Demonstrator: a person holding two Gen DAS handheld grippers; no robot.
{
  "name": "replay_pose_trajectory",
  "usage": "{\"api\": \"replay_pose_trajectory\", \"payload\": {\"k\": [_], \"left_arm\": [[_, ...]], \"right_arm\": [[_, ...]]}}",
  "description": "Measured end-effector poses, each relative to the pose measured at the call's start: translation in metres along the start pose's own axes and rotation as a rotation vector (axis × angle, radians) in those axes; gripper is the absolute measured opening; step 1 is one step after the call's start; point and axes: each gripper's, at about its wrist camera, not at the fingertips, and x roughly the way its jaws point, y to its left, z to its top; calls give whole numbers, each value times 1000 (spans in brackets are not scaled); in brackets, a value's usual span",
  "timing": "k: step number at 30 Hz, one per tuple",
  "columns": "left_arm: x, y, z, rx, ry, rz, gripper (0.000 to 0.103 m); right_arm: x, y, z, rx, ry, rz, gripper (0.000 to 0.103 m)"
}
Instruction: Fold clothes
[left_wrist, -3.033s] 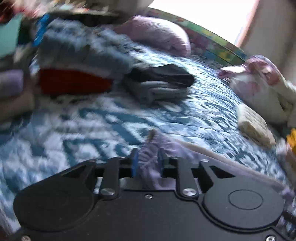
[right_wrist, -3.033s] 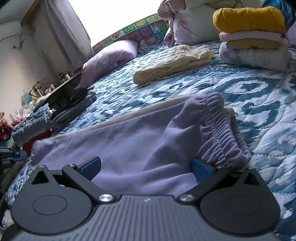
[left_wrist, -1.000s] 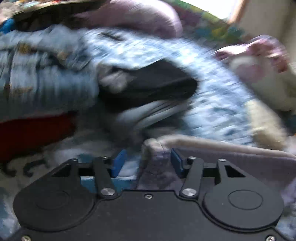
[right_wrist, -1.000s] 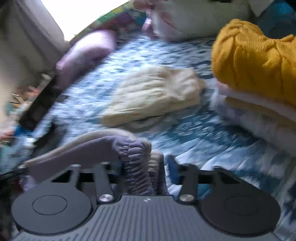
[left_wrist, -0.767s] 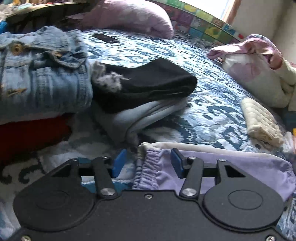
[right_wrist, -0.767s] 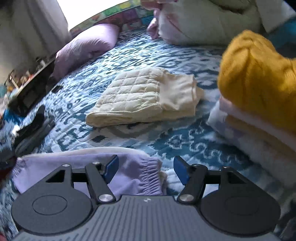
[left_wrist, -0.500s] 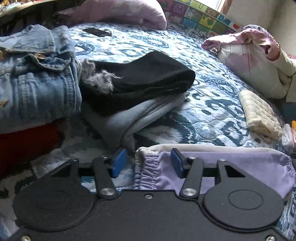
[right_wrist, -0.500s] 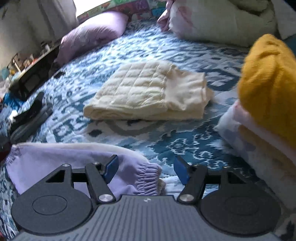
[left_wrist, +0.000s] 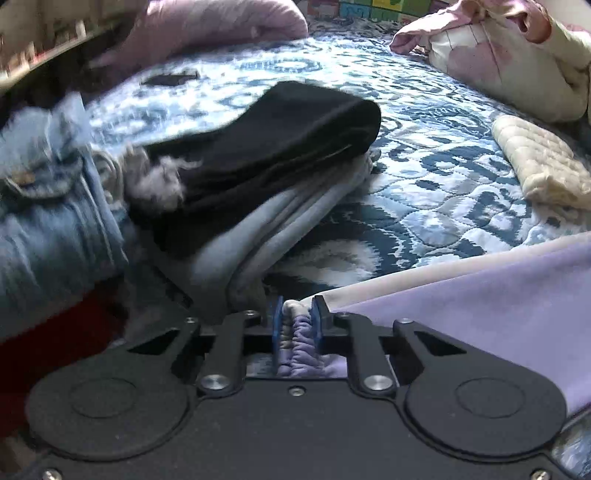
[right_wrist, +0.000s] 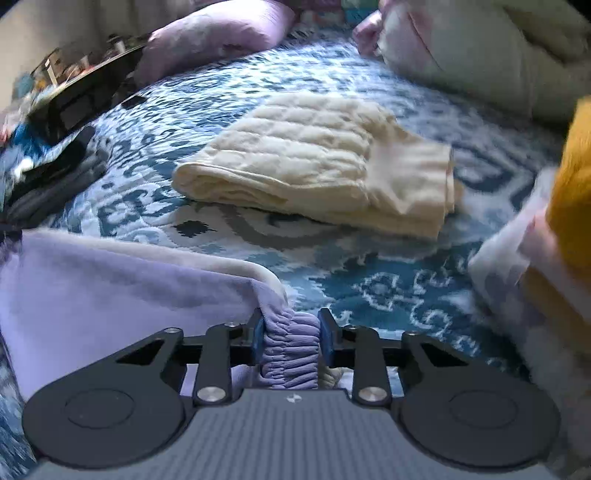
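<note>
On bedspread (right_wrist: 258, 229), lavender garment (right_wrist: 110, 280), gathered hems pinched

The yellow sweater (right_wrist: 576, 177) is cut off at the right edge; the denim (left_wrist: 48, 221) is blurred.

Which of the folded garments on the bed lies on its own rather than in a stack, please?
The cream quilted one. It lies alone on the bedspread, while the black garment rests on a grey one.
</note>
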Motion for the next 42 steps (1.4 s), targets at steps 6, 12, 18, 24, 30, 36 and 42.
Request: {"api": "replay_pose_trajectory", "payload": {"k": [6,12,18,24,30,36,42], "left_arm": [[-46,3,-9,-20,-107,-28,11],[-109,5,-37,-47,-235,-103,11],[-166,-5,-86,37,-312,-125,11],[-197,-4,-148,81,-330,-140,11],[-209,-9,-215,141,-268,-180,13],[-224,5,-259,-3,-234,-259,29],[-214,47,-279,-516,-235,-365,45]], "right_arm": [[-37,14,-1,-76,-103,-15,29],[-86,16,-10,-95,-181,18,29],[-135,26,-39,-186,-205,69,29],[-176,35,-82,-269,-153,130,29],[-182,57,-140,-366,23,130,34],[-184,49,-181,-314,137,153,50],[-189,10,-190,74,61,239,73]]}}
